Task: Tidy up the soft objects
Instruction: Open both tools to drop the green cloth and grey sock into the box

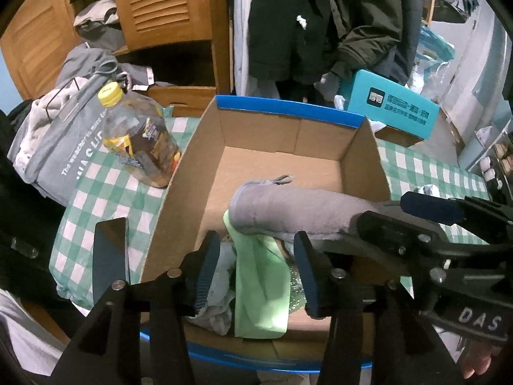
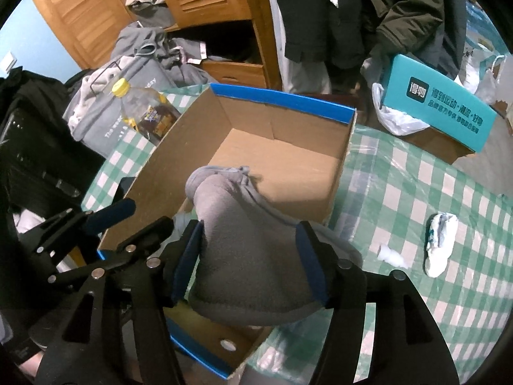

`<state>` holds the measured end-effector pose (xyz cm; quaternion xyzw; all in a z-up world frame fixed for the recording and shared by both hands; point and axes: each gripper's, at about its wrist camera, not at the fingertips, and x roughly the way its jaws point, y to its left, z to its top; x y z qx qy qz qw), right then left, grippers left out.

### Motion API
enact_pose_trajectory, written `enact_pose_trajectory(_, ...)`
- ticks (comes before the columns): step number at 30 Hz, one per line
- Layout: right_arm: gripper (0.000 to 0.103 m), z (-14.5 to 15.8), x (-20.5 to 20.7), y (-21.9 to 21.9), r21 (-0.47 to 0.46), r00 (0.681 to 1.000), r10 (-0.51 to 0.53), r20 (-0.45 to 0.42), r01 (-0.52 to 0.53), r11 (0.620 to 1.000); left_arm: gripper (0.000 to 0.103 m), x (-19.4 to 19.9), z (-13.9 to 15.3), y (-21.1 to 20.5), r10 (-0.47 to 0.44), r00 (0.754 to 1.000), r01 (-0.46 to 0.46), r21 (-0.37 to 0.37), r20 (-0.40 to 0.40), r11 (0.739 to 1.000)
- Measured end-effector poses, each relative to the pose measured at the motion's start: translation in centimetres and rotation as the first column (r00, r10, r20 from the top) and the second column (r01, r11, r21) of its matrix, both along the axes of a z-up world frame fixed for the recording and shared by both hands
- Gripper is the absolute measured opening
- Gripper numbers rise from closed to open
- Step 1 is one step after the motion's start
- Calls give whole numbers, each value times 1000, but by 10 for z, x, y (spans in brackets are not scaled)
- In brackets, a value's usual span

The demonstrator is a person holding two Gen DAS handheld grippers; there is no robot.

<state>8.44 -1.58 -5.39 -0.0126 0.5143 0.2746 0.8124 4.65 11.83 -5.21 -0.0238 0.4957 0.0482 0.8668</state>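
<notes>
Right wrist view: the right gripper (image 2: 250, 261) stands about half open, with a grey fleece soft item (image 2: 247, 256) between its blue pads. The fabric fills the gap and meets both pads, but whether they press on it cannot be told. The item's rolled end reaches forward over the near part of a brown cardboard box with a blue rim (image 2: 285, 101).

Left wrist view: the left gripper (image 1: 253, 276) is also about half open. A light green cloth (image 1: 259, 295) lies between its fingers, inside the box near the front wall. Neither pad presses on the cloth, so it appears released. The grey fleece item spans above the green cloth. A pale grey-blue crumpled fabric (image 1: 221, 288) lies beside the green cloth, and a patterned piece is partly hidden beneath.

Outward from the box, a green-and-white checked tablecloth (image 2: 416, 192) covers the table. A white crumpled soft piece (image 2: 441, 245) and a smaller white scrap (image 2: 389, 253) lie on it, well apart from the box on the right. A clear plastic bottle with a yellow cap (image 1: 138, 134) lies just beside the box on the left.

Progress assessment: several soft items are already in the box. The grey item is at the point of placement. The white pieces on the cloth probably remain to be collected.
</notes>
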Motion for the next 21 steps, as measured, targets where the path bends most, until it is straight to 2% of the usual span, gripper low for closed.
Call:
enact_pose_trajectory(12, 65, 17, -10, -23, 28, 999, -20, 36, 19, 999, 51, 0, 5, -8, -3, 1000, 3, -7, 8, 1000)
enact_pose_trajectory(21, 65, 18, -13, -51, 26, 997, -63, 39, 62, 998, 54, 0, 12, -29, -42, 999, 42, -14, 21, 999)
